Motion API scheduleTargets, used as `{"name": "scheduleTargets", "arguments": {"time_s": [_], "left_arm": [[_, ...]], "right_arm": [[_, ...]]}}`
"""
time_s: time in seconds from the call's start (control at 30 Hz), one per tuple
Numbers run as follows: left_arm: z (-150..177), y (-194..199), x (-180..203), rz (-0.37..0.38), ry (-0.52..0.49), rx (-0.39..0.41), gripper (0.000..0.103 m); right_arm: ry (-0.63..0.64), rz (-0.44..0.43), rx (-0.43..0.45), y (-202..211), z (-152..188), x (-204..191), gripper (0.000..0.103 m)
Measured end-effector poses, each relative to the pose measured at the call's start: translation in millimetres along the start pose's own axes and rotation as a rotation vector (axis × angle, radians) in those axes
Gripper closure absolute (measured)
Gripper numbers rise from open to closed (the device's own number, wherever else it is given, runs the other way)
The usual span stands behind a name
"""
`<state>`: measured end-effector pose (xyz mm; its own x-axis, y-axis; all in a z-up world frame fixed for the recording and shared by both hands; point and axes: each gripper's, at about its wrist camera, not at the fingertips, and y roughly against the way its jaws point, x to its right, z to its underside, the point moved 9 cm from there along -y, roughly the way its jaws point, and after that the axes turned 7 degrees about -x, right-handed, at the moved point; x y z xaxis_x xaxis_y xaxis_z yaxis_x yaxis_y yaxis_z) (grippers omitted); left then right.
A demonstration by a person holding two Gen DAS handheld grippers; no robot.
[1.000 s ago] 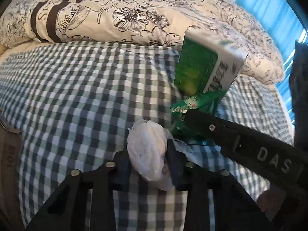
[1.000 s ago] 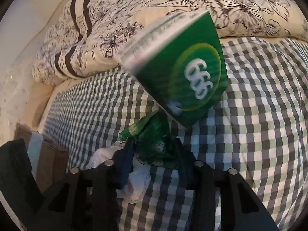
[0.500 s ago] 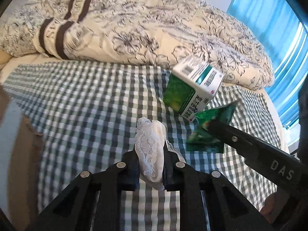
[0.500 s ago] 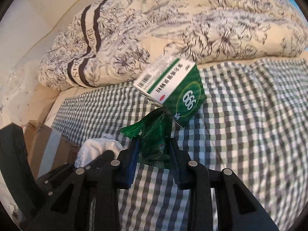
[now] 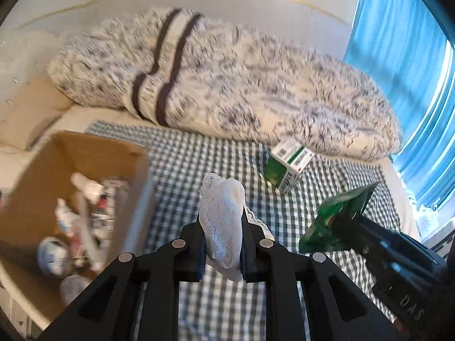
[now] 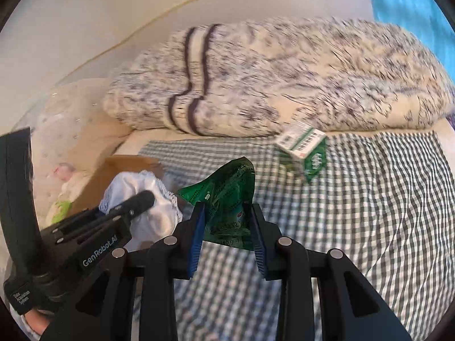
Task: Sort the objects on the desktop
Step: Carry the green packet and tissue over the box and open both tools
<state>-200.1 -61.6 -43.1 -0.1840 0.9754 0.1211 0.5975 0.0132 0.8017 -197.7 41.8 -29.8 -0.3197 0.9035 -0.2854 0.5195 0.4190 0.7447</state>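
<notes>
My left gripper (image 5: 221, 227) is shut on a white lace-edged cloth bundle (image 5: 223, 213), lifted above the checked sheet; that bundle (image 6: 148, 199) also shows in the right wrist view, at the left. My right gripper (image 6: 227, 221) is shut on a crumpled green sachet (image 6: 227, 196), seen too at the right of the left wrist view as the green sachet (image 5: 338, 216). A green and white medicine box (image 5: 287, 167) stands tilted on the sheet near the quilt, also visible as the box (image 6: 307, 147) from the right wrist.
An open cardboard box (image 5: 93, 153) with several small items inside sits at the left edge of the bed. A floral quilt (image 5: 227, 85) lies across the back. Blue curtains (image 5: 403, 56) hang at the right. The checked sheet (image 6: 369, 199) spreads to the right.
Both grippers have risen and pulled back from the medicine box, carrying the cloth and the sachet. The view has swung left, bringing the cardboard box into sight.
</notes>
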Motion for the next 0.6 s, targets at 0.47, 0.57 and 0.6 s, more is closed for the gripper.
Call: {"name": "scheduleTargets", "arguments": {"time_s": [0.47, 0.57, 0.6], "left_arm": [[8.7, 86.3, -153.0, -0.115, 0.114, 0.078, 0.085], [10.8, 72.5, -180.8, -0.139, 0.143, 0.054, 0.085], [11.6, 64.8, -190.4, -0.146, 0.156, 0.042, 0.085]], "right_arm": [[0.156, -0.167, -0.039, -29.9, 4.8, -165.2, 0.073], [0.179, -0.167, -0.082, -56.6, 4.4, -180.3, 0.073], [0.191, -0.163, -0.100, -68.0, 6.3, -185.5, 0.073]]}}
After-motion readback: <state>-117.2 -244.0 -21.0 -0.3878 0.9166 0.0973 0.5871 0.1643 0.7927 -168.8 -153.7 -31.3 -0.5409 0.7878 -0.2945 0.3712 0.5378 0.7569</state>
